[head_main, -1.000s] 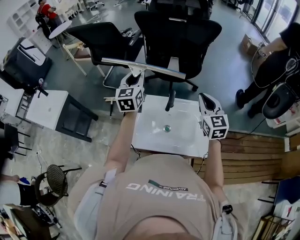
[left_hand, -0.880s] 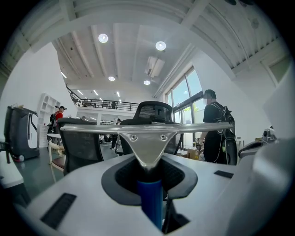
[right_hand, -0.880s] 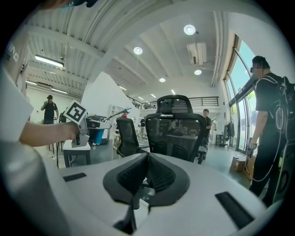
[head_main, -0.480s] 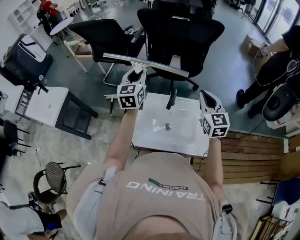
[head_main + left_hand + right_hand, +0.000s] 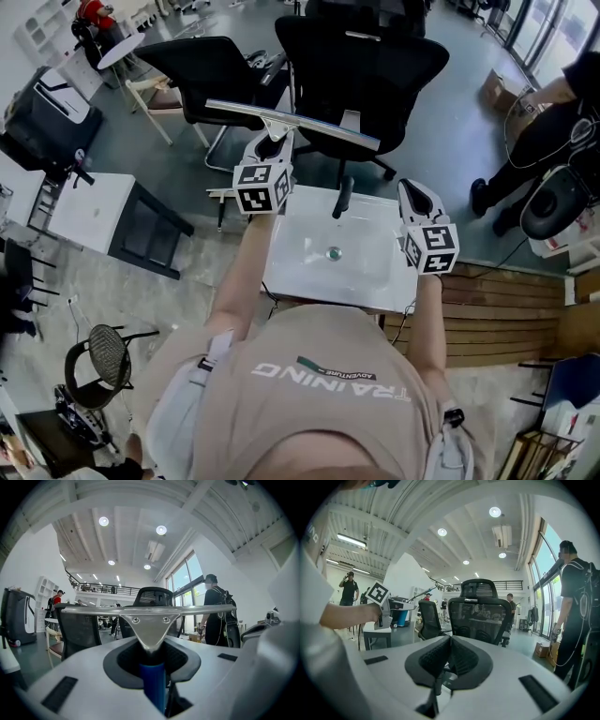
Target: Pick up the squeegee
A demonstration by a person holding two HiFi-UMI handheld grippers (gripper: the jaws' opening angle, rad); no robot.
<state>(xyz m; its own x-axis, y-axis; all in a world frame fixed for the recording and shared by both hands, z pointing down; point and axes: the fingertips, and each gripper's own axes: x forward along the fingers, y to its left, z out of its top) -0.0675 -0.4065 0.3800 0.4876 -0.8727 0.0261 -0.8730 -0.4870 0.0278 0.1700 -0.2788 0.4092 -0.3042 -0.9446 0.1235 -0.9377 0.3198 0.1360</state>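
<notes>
The squeegee (image 5: pixel 309 127) has a long metal blade bar, a triangular metal bracket and a blue handle (image 5: pixel 153 686). My left gripper (image 5: pixel 272 143) is shut on that handle and holds the squeegee in the air over the far left corner of the white sink (image 5: pixel 375 286), with the blade level and crosswise. In the left gripper view the bar (image 5: pixel 150 610) spans the picture just beyond the left gripper (image 5: pixel 151 656). My right gripper (image 5: pixel 413 199) hovers over the sink's right rim. In its own view the right gripper (image 5: pixel 449 656) has its jaws pressed together with nothing between them.
A black faucet (image 5: pixel 343 199) and a drain (image 5: pixel 334 253) mark the sink. Two black office chairs (image 5: pixel 361 66) stand just beyond it. A white table (image 5: pixel 94 216) is at the left, a person with a backpack (image 5: pixel 553 112) at the right, and wooden slats (image 5: pixel 506 319) beside the sink.
Almost nothing: the squeegee stays gripped in the left gripper and sits a trace higher in the head view. The right gripper has kept still.
</notes>
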